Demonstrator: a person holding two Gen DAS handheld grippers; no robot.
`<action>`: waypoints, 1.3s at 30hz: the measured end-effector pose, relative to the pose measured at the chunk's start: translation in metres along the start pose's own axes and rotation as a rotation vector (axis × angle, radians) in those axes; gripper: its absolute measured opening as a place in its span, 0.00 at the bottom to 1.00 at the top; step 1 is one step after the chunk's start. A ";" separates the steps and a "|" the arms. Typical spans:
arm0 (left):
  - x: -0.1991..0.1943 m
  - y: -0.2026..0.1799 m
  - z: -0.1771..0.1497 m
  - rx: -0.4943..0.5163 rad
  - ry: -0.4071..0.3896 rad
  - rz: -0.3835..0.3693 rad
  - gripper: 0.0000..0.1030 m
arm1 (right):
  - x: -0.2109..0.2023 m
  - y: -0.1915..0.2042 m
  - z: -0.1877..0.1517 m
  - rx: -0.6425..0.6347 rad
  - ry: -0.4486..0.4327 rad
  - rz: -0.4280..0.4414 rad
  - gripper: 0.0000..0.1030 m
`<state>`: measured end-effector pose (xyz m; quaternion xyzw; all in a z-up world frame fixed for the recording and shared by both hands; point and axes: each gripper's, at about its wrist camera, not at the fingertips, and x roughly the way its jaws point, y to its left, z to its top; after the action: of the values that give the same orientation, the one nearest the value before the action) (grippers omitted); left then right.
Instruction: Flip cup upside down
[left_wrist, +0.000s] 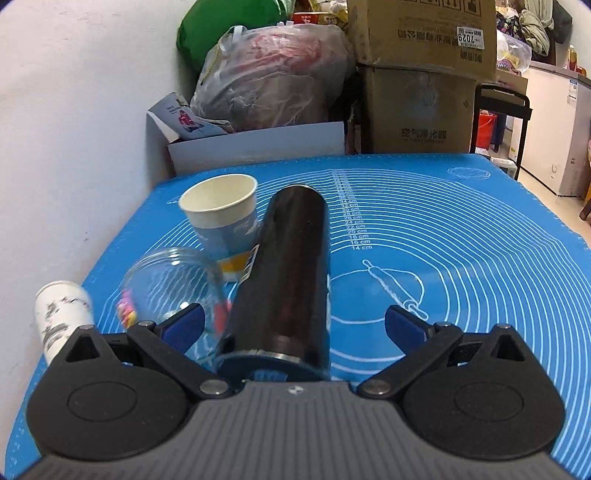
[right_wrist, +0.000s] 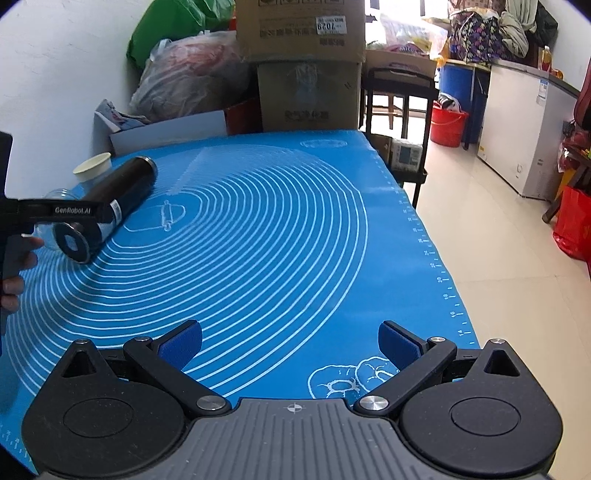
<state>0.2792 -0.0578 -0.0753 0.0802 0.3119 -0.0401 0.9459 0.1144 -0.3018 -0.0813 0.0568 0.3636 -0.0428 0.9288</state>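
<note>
Trouble could come from the tall black cylindrical tumbler (left_wrist: 280, 273) lying between the wide-open, empty left gripper (left_wrist: 295, 326) fingers, since it may roll into the clear glass jar (left_wrist: 173, 288) just left; right gripper (right_wrist: 291, 341) gapes empty, far right.

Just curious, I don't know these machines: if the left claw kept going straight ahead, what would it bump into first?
Most likely the black cylinder, which lies between the open left claw fingers; depth is uncertain.
</note>
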 end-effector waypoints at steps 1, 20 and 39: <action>0.004 -0.002 0.001 0.005 0.005 -0.001 0.99 | 0.003 -0.001 0.000 0.001 0.004 0.000 1.00; 0.035 -0.003 0.001 0.050 0.096 0.097 0.68 | 0.010 -0.003 -0.001 0.007 0.013 -0.004 1.00; -0.058 -0.003 -0.059 -0.037 0.146 0.012 0.67 | -0.010 0.008 -0.001 -0.022 -0.008 0.023 1.00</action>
<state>0.1979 -0.0484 -0.0880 0.0673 0.3803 -0.0226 0.9221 0.1071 -0.2938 -0.0751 0.0508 0.3598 -0.0281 0.9312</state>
